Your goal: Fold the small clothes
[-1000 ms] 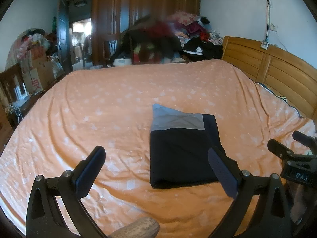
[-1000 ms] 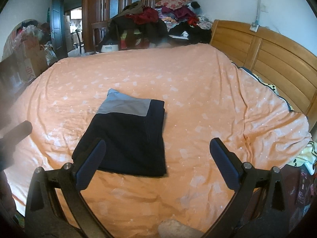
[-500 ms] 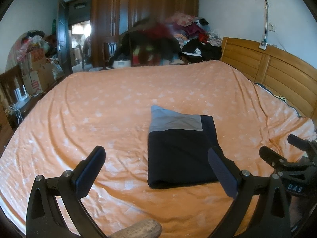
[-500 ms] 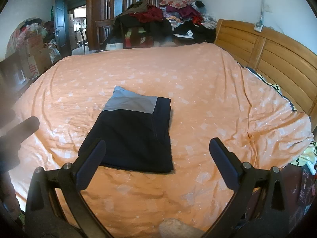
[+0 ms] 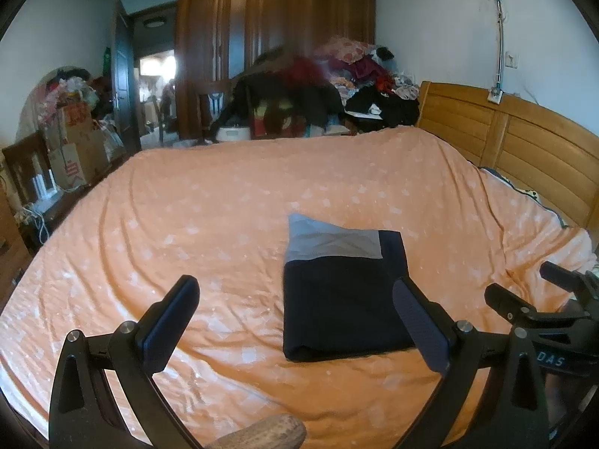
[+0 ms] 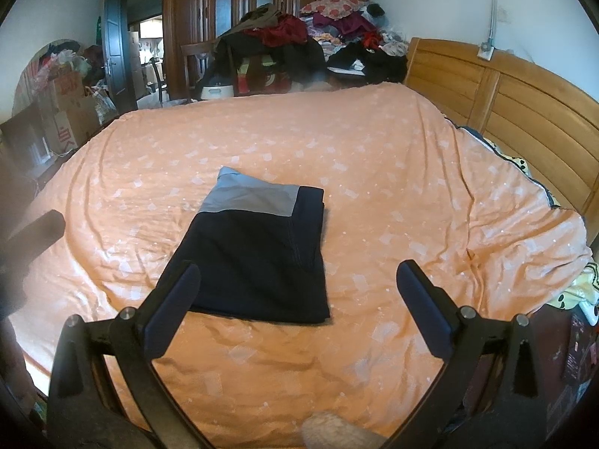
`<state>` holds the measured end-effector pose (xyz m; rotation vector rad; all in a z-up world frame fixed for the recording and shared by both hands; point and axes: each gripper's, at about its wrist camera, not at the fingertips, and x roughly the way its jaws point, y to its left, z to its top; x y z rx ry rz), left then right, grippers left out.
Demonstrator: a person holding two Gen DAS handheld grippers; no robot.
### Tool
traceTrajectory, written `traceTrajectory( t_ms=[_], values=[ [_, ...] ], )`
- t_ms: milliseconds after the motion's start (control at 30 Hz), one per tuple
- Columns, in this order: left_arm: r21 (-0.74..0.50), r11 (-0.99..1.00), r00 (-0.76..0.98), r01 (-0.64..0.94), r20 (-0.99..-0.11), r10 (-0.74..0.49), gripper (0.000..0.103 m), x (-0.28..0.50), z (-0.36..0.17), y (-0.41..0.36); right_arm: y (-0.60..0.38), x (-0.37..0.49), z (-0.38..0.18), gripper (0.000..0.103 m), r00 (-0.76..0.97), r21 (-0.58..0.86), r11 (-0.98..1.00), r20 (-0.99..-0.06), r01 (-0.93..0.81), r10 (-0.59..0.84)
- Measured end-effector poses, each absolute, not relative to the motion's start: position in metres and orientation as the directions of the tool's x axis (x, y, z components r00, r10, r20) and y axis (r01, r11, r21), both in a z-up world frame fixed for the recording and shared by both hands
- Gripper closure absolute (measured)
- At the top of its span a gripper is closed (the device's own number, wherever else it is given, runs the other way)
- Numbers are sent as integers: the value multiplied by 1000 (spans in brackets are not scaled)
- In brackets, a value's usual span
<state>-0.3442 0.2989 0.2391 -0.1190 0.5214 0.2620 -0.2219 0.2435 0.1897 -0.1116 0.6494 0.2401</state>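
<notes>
Both grippers slightly nearer; folded garment lengthwise, grey band far; fingers spread, empty.

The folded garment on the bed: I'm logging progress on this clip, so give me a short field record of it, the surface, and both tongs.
garment: dark navy piece with a grey band, folded into a flat rectangle
grey band: at the far end, away from the cameras
surface: orange patterned bedspread, wrinkled
left tongs: open, holding nothing, above the bedspread near the garment's near edge
right tongs: open, holding nothing, over the garment's near right corner
contact: neither tongs appears to touch the garment
background: wooden headboard at right, clothes pile beyond the bed
</notes>
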Motion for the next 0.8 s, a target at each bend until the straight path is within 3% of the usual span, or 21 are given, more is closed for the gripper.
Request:
traceTrajectory(
  t_ms=[433, 800],
  values=[
    [52, 960, 864, -277, -423, 272, 0, -395, 254, 285, 243, -293, 174, 0, 791, -93, 948, -580, -303, 196],
    [60, 961, 858, -269, -439, 268, 0, -434, 247, 276, 228, -346, 131, 0, 752, -115, 939, -633, -324, 182]
  ],
)
